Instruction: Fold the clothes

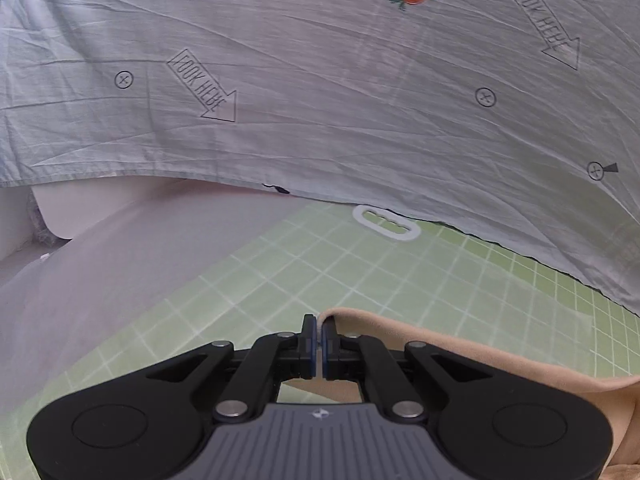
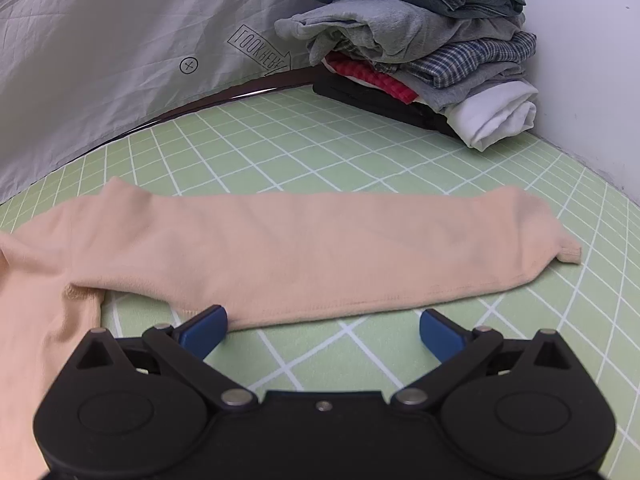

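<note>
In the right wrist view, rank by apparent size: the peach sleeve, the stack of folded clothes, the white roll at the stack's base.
1. Peach sleeve, though it lies nearest the camera, which inflates it.
2. Stack of folded clothes, farther back, so its true size may rival the sleeve.
3. White roll, clearly smallest.

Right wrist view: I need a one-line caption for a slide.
Open right gripper poised at the edge of a beige garment lying flat on the green grid mat, folded clothes stack behind.
</note>
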`<move>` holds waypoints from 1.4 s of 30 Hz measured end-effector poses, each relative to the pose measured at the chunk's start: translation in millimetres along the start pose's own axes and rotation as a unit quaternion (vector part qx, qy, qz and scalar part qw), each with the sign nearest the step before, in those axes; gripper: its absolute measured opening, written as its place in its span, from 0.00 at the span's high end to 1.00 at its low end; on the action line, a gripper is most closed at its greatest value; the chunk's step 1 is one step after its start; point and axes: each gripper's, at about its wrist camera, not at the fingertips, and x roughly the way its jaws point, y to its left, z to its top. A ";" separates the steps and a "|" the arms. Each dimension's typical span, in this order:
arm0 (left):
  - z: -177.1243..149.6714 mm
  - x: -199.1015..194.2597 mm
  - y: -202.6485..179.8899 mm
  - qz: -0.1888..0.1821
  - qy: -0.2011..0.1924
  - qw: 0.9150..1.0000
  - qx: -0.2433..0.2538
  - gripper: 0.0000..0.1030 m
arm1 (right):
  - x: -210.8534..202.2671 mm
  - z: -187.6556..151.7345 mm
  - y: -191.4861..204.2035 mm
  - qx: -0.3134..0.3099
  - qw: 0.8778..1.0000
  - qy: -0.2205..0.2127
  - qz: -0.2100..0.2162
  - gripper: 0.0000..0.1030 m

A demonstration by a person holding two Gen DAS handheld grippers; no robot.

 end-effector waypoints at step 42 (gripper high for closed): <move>-93.6 -30.4 163.6 -0.002 0.128 0.956 -0.265 0.49 | -5.6 -3.7 -0.1 0.000 1.000 0.001 -0.002 0.00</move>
